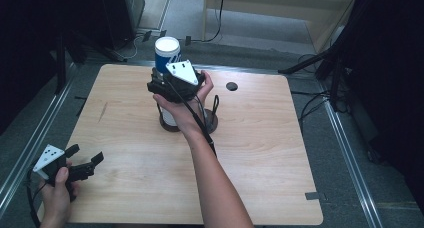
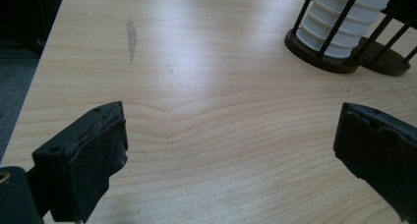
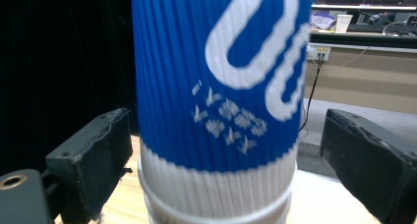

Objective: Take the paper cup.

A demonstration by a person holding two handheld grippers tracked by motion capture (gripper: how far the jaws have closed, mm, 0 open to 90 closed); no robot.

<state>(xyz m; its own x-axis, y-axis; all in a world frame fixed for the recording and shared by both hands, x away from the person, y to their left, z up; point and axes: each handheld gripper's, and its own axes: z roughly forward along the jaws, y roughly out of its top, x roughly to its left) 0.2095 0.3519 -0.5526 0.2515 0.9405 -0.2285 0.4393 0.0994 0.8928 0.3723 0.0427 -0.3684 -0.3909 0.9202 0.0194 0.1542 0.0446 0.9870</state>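
A: Now, from the left; the left gripper [image 1: 84,164] sits at the near left corner of the table [image 1: 260,153], jaws spread wide over bare wood, holding nothing; just idle.

B: And the middle?

A: A dark wire cup holder [image 1: 212,122] stands mid-table with a stack of ribbed white cups [image 2: 344,22] inside its bars; a blue-and-white cup [image 1: 166,52] tops the stack, rising above the rack.

B: Is the right gripper [image 3: 221,160] pinching it?

A: Not that I can see; its jaws stand either side of the blue cup with a gap at each pad, so spread, not gripping.

B: So what's the trick?

A: I'd say centre the cup between the pads; close gently, since ribbed paper crushes; then lift straight up so the lower cups stay nested in the rack.
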